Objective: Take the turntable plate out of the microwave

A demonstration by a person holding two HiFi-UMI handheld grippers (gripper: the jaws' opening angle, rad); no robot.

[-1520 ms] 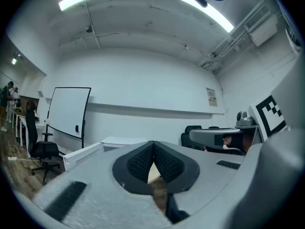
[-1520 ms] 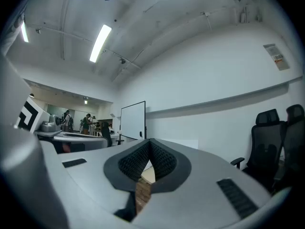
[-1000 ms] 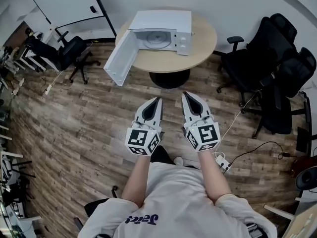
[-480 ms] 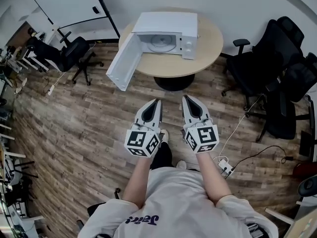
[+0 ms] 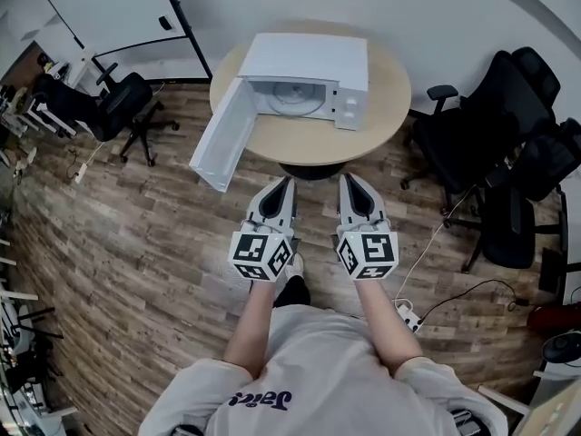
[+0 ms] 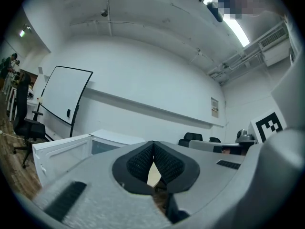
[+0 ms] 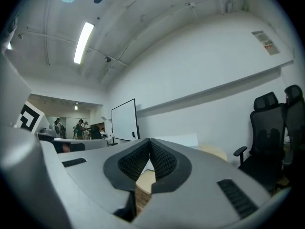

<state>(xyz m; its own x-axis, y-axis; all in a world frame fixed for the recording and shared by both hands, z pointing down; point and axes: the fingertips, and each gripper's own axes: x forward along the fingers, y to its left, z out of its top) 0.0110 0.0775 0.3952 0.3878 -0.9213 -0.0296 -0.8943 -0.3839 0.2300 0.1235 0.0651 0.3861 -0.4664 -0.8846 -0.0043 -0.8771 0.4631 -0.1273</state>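
A white microwave (image 5: pixel 309 71) stands on a round wooden table (image 5: pixel 381 107) ahead of me, its door (image 5: pixel 222 139) swung wide open to the left. Inside lies the pale glass turntable plate (image 5: pixel 295 98). My left gripper (image 5: pixel 287 181) and right gripper (image 5: pixel 346 178) are held side by side, level, short of the table's near edge, both shut with nothing between the jaws. In the left gripper view the open door (image 6: pixel 62 156) shows at the left beyond the closed jaws (image 6: pixel 153 149). The right gripper view shows the microwave's top (image 7: pixel 178 140) and the table (image 7: pixel 214 151) past its closed jaws (image 7: pixel 149 147).
Black office chairs (image 5: pixel 495 143) stand to the right of the table, another chair (image 5: pixel 109 103) to the left near a whiteboard (image 5: pixel 109 12). A cable and power strip (image 5: pixel 408 312) lie on the wooden floor at my right.
Both grippers, still shut, have come forward toward the table; the microwave now sits closer and larger in the head view.
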